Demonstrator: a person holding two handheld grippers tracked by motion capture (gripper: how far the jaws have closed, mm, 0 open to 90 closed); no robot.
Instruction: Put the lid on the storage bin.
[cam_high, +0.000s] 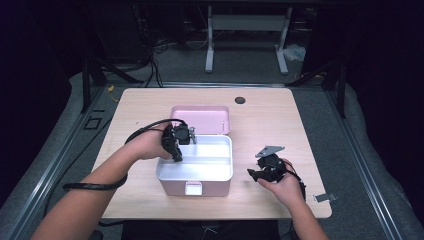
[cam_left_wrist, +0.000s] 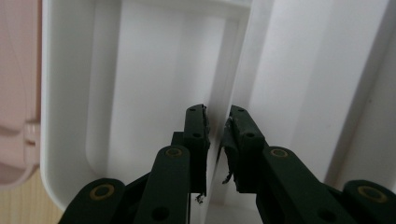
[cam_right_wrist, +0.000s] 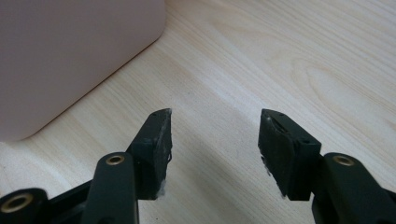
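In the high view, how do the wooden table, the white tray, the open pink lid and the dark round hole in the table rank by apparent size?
1. wooden table
2. white tray
3. pink lid, though it lies farther from the camera, so this gap is less sure
4. dark round hole

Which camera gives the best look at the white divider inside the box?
The left gripper view: the divider runs up close between the left gripper jaws, shut on it. The high view shows it small; the right gripper view shows the box's pink wall.
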